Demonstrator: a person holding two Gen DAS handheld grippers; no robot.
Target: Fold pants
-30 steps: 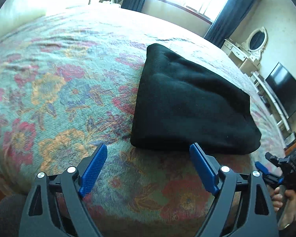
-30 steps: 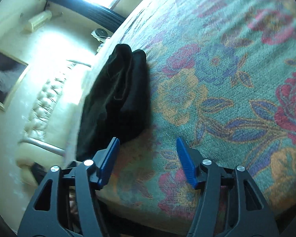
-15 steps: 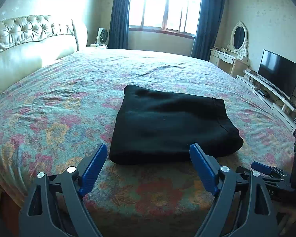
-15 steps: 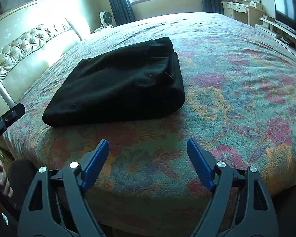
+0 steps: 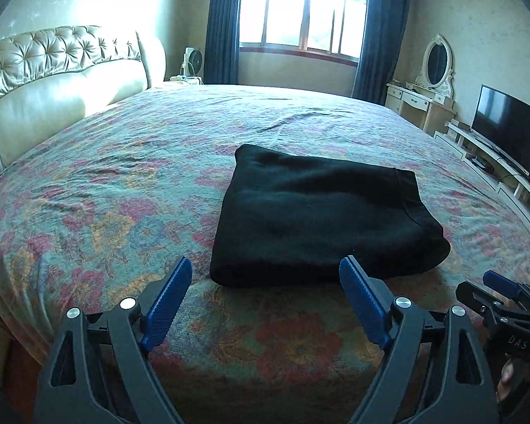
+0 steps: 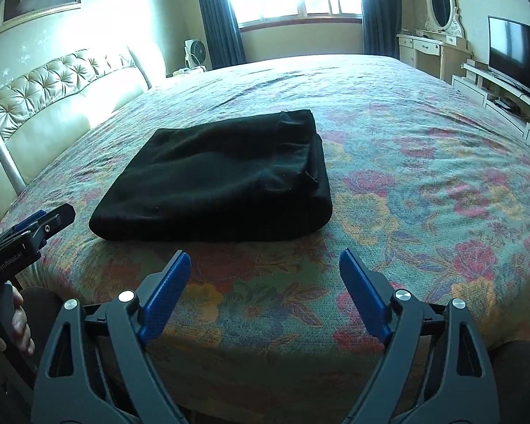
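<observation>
While the black pants (image 5: 321, 215) are lying folded into a thick rectangle on the floral bedspread (image 5: 99, 194), we are holding both grippers back from them at the near edge of the bed. Our left gripper (image 5: 265, 305) is hanging with its blue pads (image 5: 168, 305) spread wide and nothing between them; the pants are sitting just beyond its fingertips, their near folded edge crossing the gap between the jaws without touching either pad. Our right gripper (image 6: 265, 298) is opening its jaws, and only bedspread is showing between them; the pants are lying further ahead and to the left of that gap, clear of the pads (image 6: 365, 300). In the left wrist view, the right gripper is peeking in at the lower right corner, beside the bundle's right end. In the right wrist view, the left gripper is showing at the left edge, near the bundle's left corner, with a hand (image 6: 16, 325) on its handle.
</observation>
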